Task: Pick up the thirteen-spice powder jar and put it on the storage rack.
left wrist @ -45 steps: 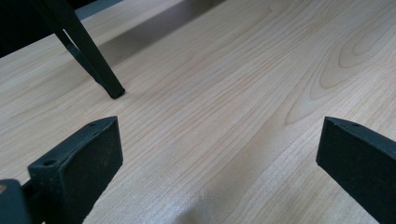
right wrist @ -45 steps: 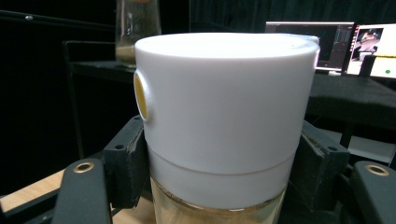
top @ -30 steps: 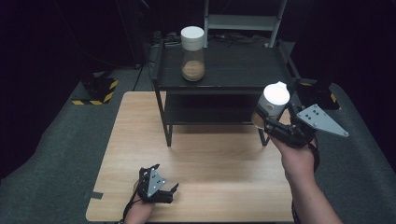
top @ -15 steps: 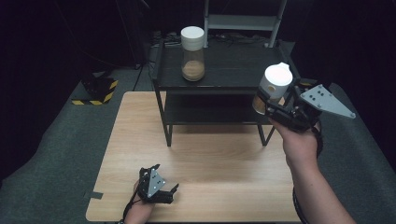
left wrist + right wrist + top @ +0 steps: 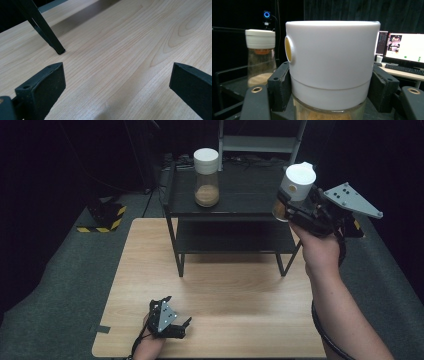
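My right gripper (image 5: pixel 292 202) is shut on a glass jar with a white lid (image 5: pixel 298 181), held upright in the air at the right end of the black shelf's top (image 5: pixel 250 195). In the right gripper view the held jar's lid (image 5: pixel 332 62) sits between both pads (image 5: pixel 279 86), with brown contents below. A second white-lidded jar (image 5: pixel 206 177) with brown powder stands on the shelf top; it also stands at the left behind the held jar (image 5: pixel 260 56). My left gripper (image 5: pixel 172 320) rests open low on the wooden table (image 5: pixel 235 295), jaws wide apart over bare wood (image 5: pixel 117 75).
The black two-tier shelf stands at the table's far edge; one of its legs (image 5: pixel 46 33) is ahead of the left gripper. A desk with lit monitors (image 5: pixel 404 50) is in the background. A black-and-yellow striped item (image 5: pixel 102 217) lies on the grey floor at left.
My right hand has lifted the jar upward and further toward the shelf top. The left gripper has stayed in place.
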{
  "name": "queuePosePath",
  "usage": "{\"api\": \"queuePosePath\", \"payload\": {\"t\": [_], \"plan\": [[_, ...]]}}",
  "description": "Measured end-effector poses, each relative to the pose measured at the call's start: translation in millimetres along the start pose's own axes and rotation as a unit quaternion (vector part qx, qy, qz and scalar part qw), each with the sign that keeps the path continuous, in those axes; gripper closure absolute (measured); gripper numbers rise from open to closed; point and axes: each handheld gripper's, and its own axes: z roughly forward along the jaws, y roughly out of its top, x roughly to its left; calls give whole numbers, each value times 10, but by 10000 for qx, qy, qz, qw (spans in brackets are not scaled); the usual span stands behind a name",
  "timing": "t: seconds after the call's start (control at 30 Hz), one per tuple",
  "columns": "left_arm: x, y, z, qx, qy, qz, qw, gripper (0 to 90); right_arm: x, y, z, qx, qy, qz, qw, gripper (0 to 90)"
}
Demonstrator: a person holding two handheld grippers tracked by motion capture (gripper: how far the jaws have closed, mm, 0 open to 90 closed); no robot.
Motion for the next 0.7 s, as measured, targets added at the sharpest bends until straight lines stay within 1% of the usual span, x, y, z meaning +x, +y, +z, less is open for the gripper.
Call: {"api": "queuePosePath", "payload": {"t": [0.1,0.23,0.27,0.33,0.43,0.5,0.63,0.7], "plan": [[8,-3,-3,-9,-12,-2,10000,8,-9,12,76,-1,-54,-10,10000,299],[15,-11,-4,-31,-16,-47,10000,7,-33,8,186,10,-98,41,9999,299],[15,-11,-4,-31,-16,-47,10000,7,-33,8,186,10,-98,41,9999,299],[14,-12,-4,-33,-15,-43,10000,8,-48,-2,279,45,-132,28,9999,299],[12,-10,-4,-27,-18,-24,10000,7,-62,-14,366,78,-155,50,9998,299],[11,-9,-4,-26,-19,-16,10000,7,-65,-17,387,85,-161,43,9998,299],[12,-10,-4,-29,-25,-6,10000,7,-53,-21,505,121,-201,21,9997,299],[12,-11,-5,-31,-26,-4,10000,7,-49,-20,524,129,-206,13,9997,299]]}}
